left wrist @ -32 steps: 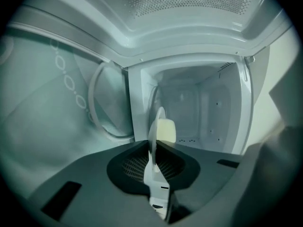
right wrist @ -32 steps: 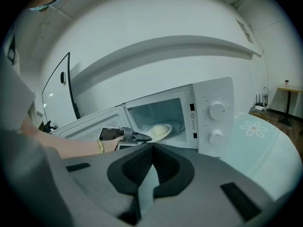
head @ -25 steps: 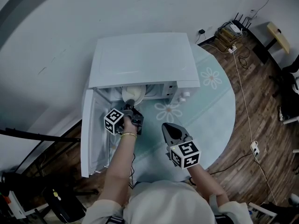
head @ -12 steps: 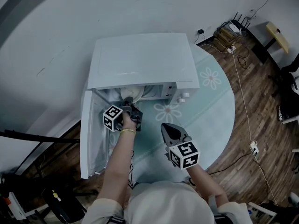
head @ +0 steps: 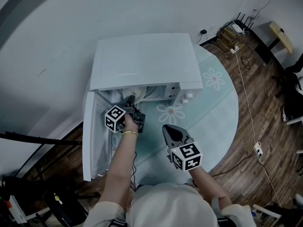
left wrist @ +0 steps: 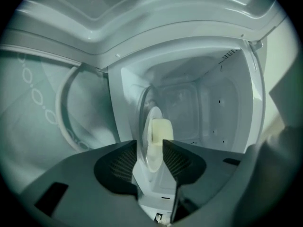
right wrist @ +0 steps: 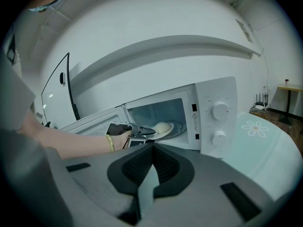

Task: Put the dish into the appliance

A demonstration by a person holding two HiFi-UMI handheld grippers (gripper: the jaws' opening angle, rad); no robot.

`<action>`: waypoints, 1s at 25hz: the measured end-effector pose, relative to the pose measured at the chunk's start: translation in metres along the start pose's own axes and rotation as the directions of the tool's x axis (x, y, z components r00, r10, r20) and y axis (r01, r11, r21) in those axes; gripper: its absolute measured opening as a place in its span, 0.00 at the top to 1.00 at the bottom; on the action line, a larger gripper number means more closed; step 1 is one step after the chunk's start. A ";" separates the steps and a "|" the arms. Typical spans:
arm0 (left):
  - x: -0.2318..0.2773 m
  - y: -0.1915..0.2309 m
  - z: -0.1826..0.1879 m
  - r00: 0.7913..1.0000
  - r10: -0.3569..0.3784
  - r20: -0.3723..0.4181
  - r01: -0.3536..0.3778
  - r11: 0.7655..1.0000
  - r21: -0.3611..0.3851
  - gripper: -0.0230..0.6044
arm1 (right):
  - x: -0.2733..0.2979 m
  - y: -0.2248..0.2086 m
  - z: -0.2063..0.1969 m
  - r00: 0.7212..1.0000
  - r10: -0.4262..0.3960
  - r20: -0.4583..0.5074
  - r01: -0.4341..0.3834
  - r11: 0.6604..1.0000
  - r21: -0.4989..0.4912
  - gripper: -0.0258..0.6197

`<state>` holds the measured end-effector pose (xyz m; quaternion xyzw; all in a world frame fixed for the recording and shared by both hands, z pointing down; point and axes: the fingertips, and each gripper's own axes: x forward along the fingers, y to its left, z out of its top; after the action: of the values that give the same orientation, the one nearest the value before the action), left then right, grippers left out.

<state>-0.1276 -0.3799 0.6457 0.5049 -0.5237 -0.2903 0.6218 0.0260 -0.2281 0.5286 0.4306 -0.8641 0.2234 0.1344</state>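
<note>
The microwave (head: 142,60) stands on the far left of the table (head: 213,108), its door (head: 92,136) swung open to the left. The dish (left wrist: 147,145), with a pale lump (left wrist: 162,129) on it, lies inside the cavity, on the left near the mouth. The left gripper (head: 129,100) reaches into the opening, and the dish's near rim sits between its jaws. Those jaws have just been opening: they stand apart with the rim in the gap, and the grip is released. From the right gripper view the dish (right wrist: 163,128) lies just beyond the left gripper's tips. The right gripper (head: 166,127) hangs over the table, near and to the right of the microwave, well apart from the dish, its jaws closed together on nothing.
</note>
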 end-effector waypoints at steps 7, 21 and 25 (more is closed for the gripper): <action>-0.003 -0.003 -0.006 1.000 -0.017 -0.020 0.016 1.000 -0.008 0.65 | -0.005 0.003 0.001 1.000 -0.008 0.004 0.008 1.000 -0.008 0.95; -0.039 -0.024 -0.033 0.993 -0.079 -0.091 0.086 0.994 0.073 0.65 | -0.025 0.014 0.000 1.000 -0.021 0.022 0.022 1.000 -0.020 0.95; -0.058 -0.034 -0.047 0.987 -0.099 -0.129 0.118 0.982 0.148 0.67 | -0.033 0.013 -0.004 0.999 -0.035 0.025 0.036 0.999 -0.019 0.95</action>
<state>-0.0935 -0.3244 0.5957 0.5962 -0.4775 -0.2511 0.5945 0.0353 -0.1961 0.5143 0.4472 -0.8601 0.2070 0.1317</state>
